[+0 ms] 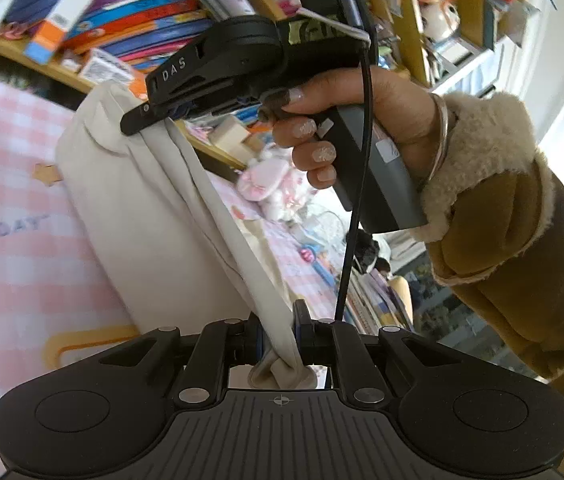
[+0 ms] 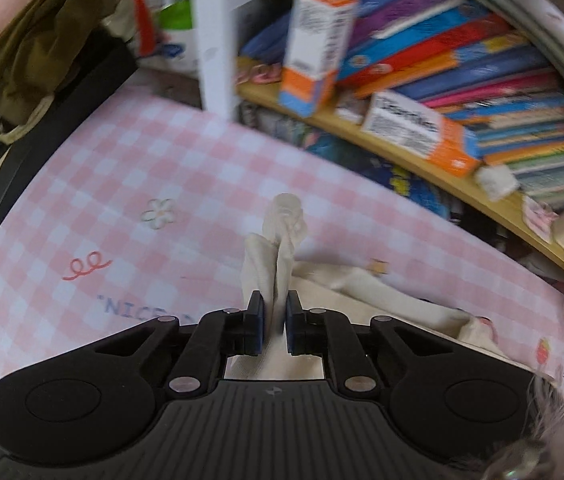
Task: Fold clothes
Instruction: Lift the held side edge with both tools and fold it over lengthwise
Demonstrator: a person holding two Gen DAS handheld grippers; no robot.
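A cream-coloured garment (image 1: 141, 208) hangs lifted above the pink checked cloth (image 1: 5, 184). My left gripper (image 1: 277, 332) is shut on one bunched edge of it, which pokes out behind the pads. In the left wrist view the right gripper (image 1: 133, 120), held by a hand in a brown fleece-cuffed sleeve (image 1: 498, 216), pinches the garment's upper corner. In the right wrist view my right gripper (image 2: 274, 316) is shut on a fold of the cream garment (image 2: 269, 268), whose tip sticks up past the fingertips; the rest trails to the right over the checked cloth (image 2: 121, 184).
A wooden shelf (image 2: 422, 156) with stacked books and orange-and-white boxes (image 2: 314, 48) runs along the far side. A white post (image 2: 211, 32) stands at the cloth's back edge. An olive garment (image 2: 37, 40) lies at the left. Pink plush toys (image 1: 269, 188) sit to the right.
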